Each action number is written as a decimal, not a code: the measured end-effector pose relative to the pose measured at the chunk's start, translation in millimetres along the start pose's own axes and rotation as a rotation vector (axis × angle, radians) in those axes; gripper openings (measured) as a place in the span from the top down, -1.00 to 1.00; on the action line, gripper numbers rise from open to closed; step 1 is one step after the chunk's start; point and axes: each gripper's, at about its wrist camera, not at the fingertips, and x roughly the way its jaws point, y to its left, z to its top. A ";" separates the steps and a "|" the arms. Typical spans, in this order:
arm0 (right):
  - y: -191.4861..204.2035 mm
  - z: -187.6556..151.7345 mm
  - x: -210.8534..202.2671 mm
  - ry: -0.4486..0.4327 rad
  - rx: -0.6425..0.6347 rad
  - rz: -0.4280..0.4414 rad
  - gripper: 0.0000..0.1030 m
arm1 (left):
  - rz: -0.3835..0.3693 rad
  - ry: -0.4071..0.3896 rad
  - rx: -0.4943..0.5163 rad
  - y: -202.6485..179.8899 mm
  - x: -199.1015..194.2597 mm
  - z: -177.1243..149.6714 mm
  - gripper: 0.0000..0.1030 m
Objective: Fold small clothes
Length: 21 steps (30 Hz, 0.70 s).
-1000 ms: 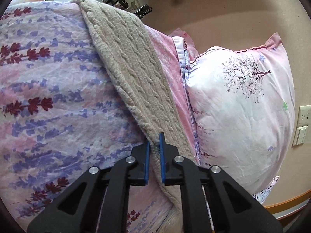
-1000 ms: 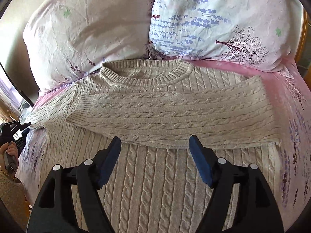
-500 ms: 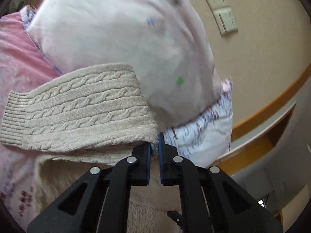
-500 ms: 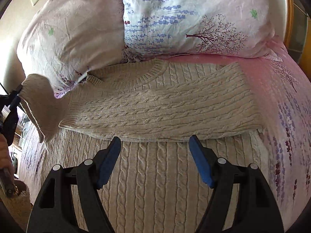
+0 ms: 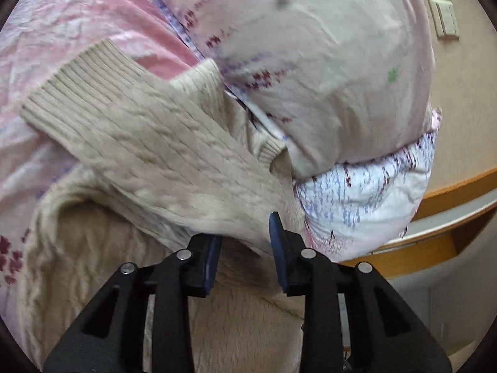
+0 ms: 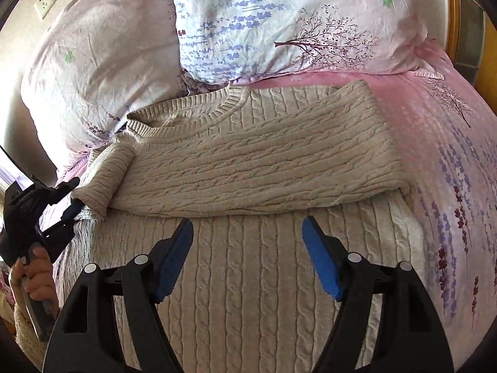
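Note:
A beige cable-knit sweater [image 6: 248, 264] lies flat on the bed, collar toward the pillows. One sleeve [image 6: 264, 168] is folded across the chest. The other sleeve [image 5: 149, 143] lies folded inward over the sweater's left edge, cuff [image 5: 77, 84] pointing away; it also shows in the right wrist view [image 6: 105, 180]. My left gripper [image 5: 245, 242] is open, its jaws apart just behind that sleeve; it also shows in the right wrist view [image 6: 66, 199]. My right gripper [image 6: 248, 248] is open and empty above the sweater's body.
Two floral pillows [image 6: 279, 25] [image 6: 102, 62] lean at the head of the bed. A pink floral sheet [image 6: 450, 155] covers the bed. A wooden bed frame [image 5: 435, 248] and wall sockets [image 5: 441, 9] lie beyond the left pillow.
My left gripper carried the left sleeve up and inward over the sweater, then opened and let it go. My right gripper stayed open and drifted slightly.

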 end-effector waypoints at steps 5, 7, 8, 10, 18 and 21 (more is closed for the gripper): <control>-0.9 -1.4 1.1 0.000 -0.003 0.013 -0.44 | 0.024 -0.102 -0.129 23.4 -20.2 19.1 0.73; -5.1 -1.0 -1.4 -0.008 0.002 0.011 -0.44 | -0.008 -0.129 -0.116 10.8 -20.7 17.1 0.82; -8.7 -0.4 -3.7 -0.015 0.007 0.012 -0.44 | -0.034 -0.136 -0.082 -2.5 -19.2 13.9 0.83; -16.8 1.1 -7.9 -0.030 0.019 0.004 -0.44 | -0.090 -0.124 0.010 -35.7 -12.4 2.7 0.83; -66.2 2.7 -23.7 -0.087 0.114 -0.034 -0.44 | -0.051 0.135 0.524 -155.8 80.7 -93.2 0.76; -87.0 1.7 -25.0 -0.095 0.170 -0.055 -0.44 | 0.082 0.322 0.745 -168.8 133.7 -141.3 0.37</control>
